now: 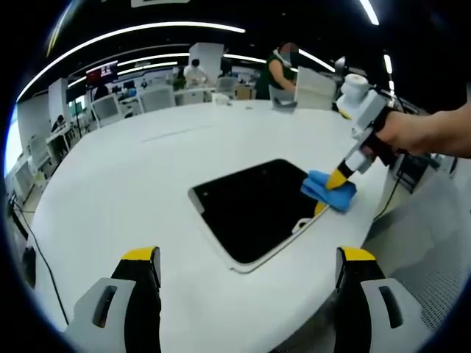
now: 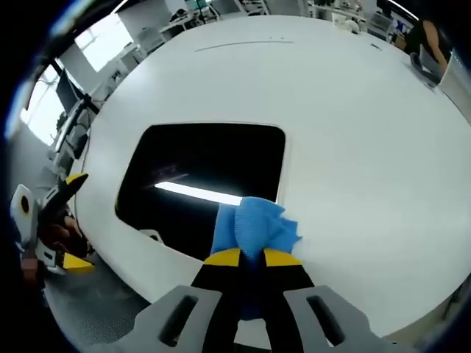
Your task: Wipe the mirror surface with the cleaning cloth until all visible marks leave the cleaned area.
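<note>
On the white table [image 1: 110, 191] lies the dark mirror [image 1: 254, 209]. My right gripper [image 2: 252, 257] has its jaws closed on the blue cloth [image 2: 254, 224], pressing it at the mirror's edge. My left gripper [image 1: 246, 257] hangs wide open, holding nothing, near the table's rim.

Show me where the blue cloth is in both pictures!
Left gripper view: the blue cloth is right of centre, on the mirror's right edge, pinched by the right gripper coming in from the right.
Right gripper view: the blue cloth is low in the middle, just above that view's own yellow-tipped jaws.
Shared landmark: the dark mirror lying on the white table.
</note>
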`<state>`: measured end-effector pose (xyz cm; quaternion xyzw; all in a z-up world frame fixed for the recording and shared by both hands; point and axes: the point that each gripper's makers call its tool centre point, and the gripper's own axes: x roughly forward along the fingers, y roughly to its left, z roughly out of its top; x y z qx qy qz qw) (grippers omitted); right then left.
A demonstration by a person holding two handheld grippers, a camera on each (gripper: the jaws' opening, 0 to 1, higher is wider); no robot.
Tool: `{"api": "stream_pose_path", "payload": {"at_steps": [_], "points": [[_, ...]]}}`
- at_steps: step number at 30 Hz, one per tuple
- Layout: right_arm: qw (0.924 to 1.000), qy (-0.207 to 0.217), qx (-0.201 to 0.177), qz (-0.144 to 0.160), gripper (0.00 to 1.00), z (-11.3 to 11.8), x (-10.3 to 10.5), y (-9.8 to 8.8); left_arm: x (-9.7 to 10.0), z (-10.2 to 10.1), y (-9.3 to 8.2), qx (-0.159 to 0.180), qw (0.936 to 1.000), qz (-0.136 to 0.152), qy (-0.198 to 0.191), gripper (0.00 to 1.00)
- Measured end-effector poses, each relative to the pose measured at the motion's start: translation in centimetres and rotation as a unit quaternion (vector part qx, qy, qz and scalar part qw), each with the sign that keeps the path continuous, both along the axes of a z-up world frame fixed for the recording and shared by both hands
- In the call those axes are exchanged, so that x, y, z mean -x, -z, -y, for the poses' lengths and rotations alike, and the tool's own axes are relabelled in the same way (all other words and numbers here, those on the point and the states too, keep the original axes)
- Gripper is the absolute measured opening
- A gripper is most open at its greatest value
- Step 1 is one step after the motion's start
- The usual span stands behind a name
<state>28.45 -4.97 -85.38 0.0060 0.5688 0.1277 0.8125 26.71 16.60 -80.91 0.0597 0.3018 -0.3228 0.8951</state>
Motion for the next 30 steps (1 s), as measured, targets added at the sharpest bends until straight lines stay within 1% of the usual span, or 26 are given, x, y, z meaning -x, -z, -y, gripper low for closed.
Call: {"api": "stream_pose_path", "payload": {"at_steps": [3,5,19,24,30], "points": [[1.0,-0.002,-0.003,-0.001,0.04,-0.4,0.0,0.0,0.1,0.0,0.1,-0.002,1.0,-0.002,0.001,0.99],[1.0,-0.002,-0.006,0.0,0.04,-0.8,0.0,0.0,0.1,0.1,0.0,-0.006,1.0,0.002,0.005,0.99],[0.9996,0.001,-0.021,0.018,0.04,-3.1,0.1,0.0,0.1,0.1,0.0,0.0,1.0,0.0,0.005,0.99],[0.9995,-0.002,-0.025,0.018,0.04,-3.7,0.2,0.0,0.1,0.1,0.0,-0.002,1.0,0.002,0.008,0.99],[0.9994,0.0,-0.03,0.015,0.04,-4.5,0.0,0.0,0.1,0.0,0.0,0.001,1.0,0.002,0.0,0.99]]}}
